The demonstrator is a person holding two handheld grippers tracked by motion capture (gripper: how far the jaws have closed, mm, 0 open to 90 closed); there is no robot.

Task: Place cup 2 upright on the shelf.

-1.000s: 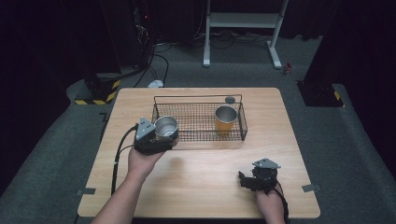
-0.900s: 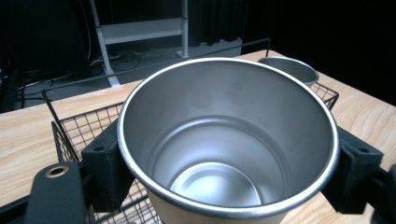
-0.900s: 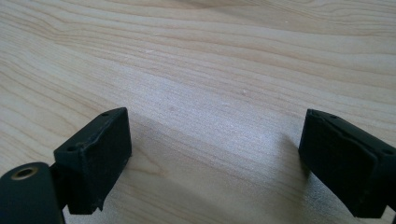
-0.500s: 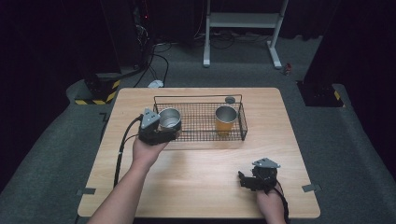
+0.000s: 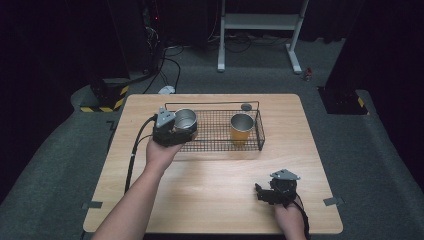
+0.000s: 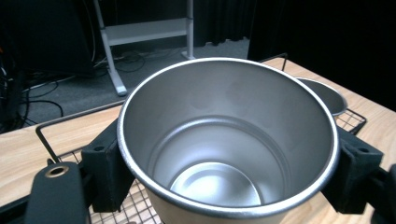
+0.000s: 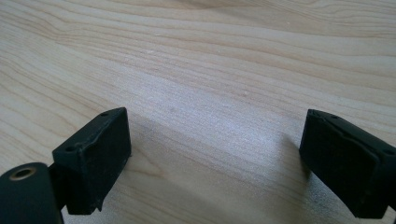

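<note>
Table (image 5: 210,185) w/ wire basket (image 5: 220,145) at its far side; orange cup (image 5: 242,127) stands inside at right. Left gripper (image 5: 176,131) clamps steel cup (image 5: 185,120) over basket's left end. Right gripper (image 5: 267,192) rests on table, jaws apart, nothing between

Dark room, grey carpet floor (image 5: 60,165), white metal stand (image 5: 260,22) behind, cables (image 5: 167,55), possibly black curtains.

The wire basket (image 5: 215,131) stood across the far middle of the worktop (image 5: 215,195), its walls barring any low pass. An orange cup (image 5: 242,127) took up its right end, leaving its middle free. The near half of the worktop lay open between the hands.
</note>
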